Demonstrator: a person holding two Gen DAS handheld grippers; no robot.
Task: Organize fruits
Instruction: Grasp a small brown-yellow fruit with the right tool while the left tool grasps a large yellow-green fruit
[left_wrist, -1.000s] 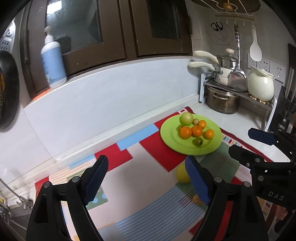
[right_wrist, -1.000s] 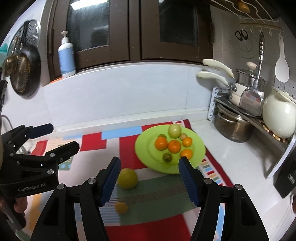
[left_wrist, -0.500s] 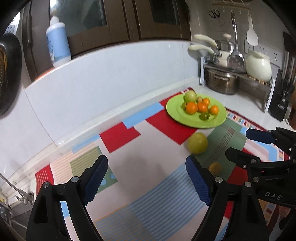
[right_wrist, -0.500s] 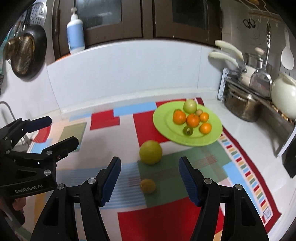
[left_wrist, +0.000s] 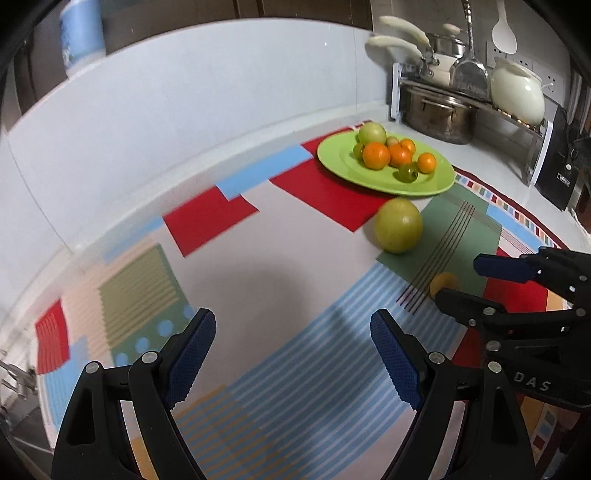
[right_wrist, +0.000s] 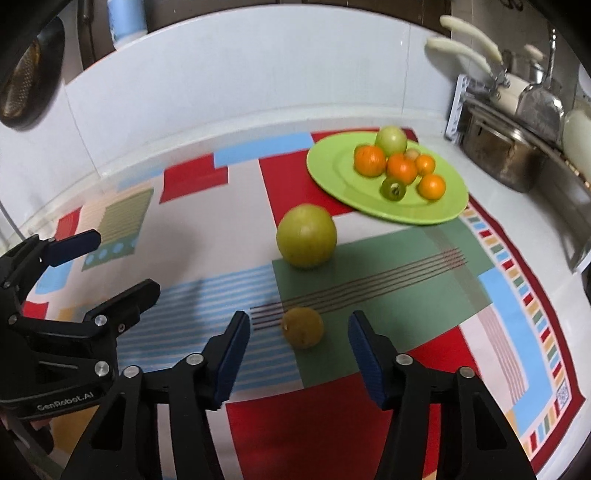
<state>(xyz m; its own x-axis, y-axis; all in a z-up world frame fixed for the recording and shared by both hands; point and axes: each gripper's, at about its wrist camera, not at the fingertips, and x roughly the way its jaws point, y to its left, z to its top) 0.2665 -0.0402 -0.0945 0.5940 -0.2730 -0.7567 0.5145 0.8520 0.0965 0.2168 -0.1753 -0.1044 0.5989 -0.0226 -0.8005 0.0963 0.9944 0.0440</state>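
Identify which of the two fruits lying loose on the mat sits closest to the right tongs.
The small yellow fruit, lying just ahead of the open right tongs. The large green fruit lies farther off, beside the green plate.

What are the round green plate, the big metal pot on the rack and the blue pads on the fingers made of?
The round lime-green plate looks like glossy plastic or melamine: uniform colour, soft sheen. It could also be glazed ceramic. The big grey metal pot appears to be stainless steel, brushed and reflective. The blue finger pads look like rubber, matte with a fine knurled texture, though that is a guess.
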